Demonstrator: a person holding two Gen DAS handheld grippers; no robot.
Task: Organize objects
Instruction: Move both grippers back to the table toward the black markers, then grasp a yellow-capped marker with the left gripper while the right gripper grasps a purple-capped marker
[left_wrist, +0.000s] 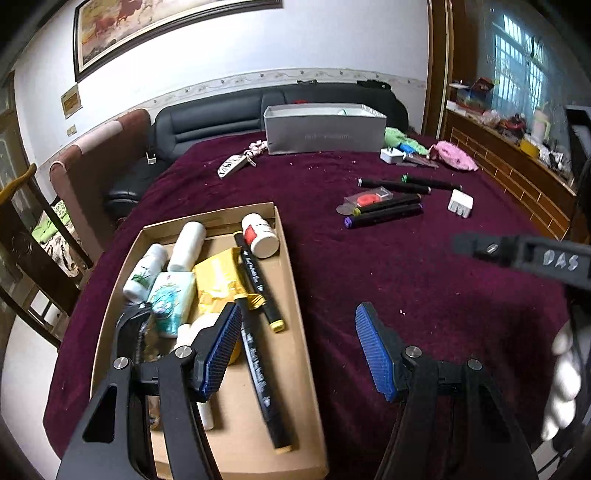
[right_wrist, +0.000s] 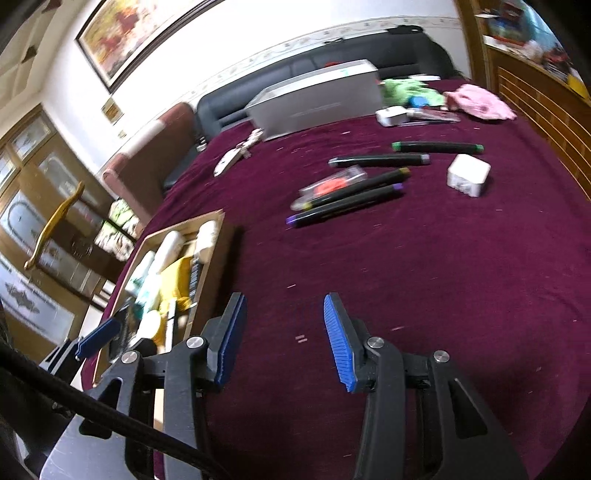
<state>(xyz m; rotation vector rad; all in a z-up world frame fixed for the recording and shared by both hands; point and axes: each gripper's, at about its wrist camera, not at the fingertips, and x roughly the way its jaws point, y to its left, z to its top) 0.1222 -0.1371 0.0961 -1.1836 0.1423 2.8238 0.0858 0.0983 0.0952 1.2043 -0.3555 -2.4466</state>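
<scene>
A cardboard tray (left_wrist: 207, 218) at the left of the maroon table holds white bottles (left_wrist: 186, 245), a yellow packet (left_wrist: 218, 280) and two black markers (left_wrist: 258, 280). My left gripper (left_wrist: 297, 310) hovers open over the tray's right rim with nothing between its blue pads. Several more black markers (left_wrist: 384, 216) lie loose on the cloth beside a red item in a clear case (left_wrist: 367, 199) and a white charger (left_wrist: 460, 204). My right gripper (right_wrist: 286, 297) stands open above bare cloth, right of the tray (right_wrist: 218, 236) and short of the markers (right_wrist: 343, 203).
A grey open box (left_wrist: 325, 134) stands at the far table edge, with keys (left_wrist: 236, 164) to its left. A second white plug (left_wrist: 391, 155), a green cloth and a pink cloth (left_wrist: 456, 155) lie to its right. A sofa sits behind and a wooden cabinet to the right.
</scene>
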